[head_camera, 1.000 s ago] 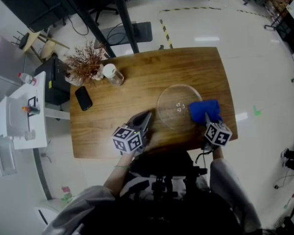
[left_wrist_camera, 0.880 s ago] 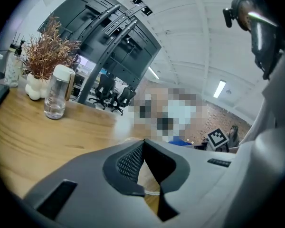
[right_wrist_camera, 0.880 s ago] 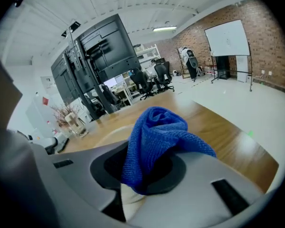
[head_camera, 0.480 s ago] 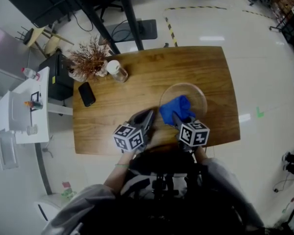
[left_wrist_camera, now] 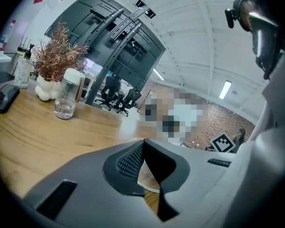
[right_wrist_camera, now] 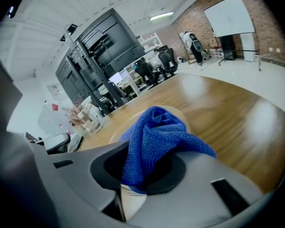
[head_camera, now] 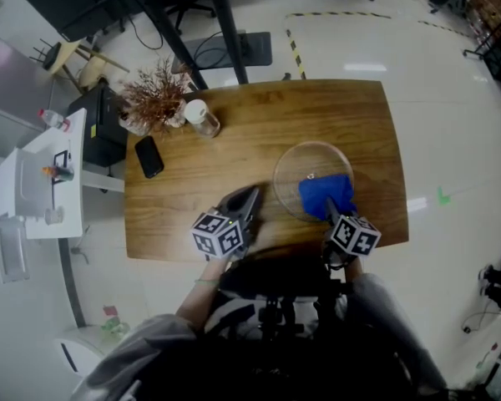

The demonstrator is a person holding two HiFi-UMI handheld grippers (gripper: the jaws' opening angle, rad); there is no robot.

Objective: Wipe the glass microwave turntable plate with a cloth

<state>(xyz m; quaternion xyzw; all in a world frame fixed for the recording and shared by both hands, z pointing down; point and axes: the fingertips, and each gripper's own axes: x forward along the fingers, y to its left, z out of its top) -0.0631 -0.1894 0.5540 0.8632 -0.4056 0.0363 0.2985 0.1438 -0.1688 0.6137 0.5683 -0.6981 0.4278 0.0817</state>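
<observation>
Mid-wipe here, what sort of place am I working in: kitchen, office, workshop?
Probably an open office or lab, not a kitchen: office chairs in the background, a whiteboard against a brick wall, and yellow-black floor tape beyond the wooden table.

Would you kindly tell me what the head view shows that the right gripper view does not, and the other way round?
Only the head view shows the striped floor tape, the white side table and the full round outline of the glass plate. Only the right gripper view shows the whiteboard by a brick wall, the office chairs, and the right gripper up close, its jaws pinching a fold of cloth. Both show the blue cloth on the plate, the wooden table and the dried plant.
</observation>
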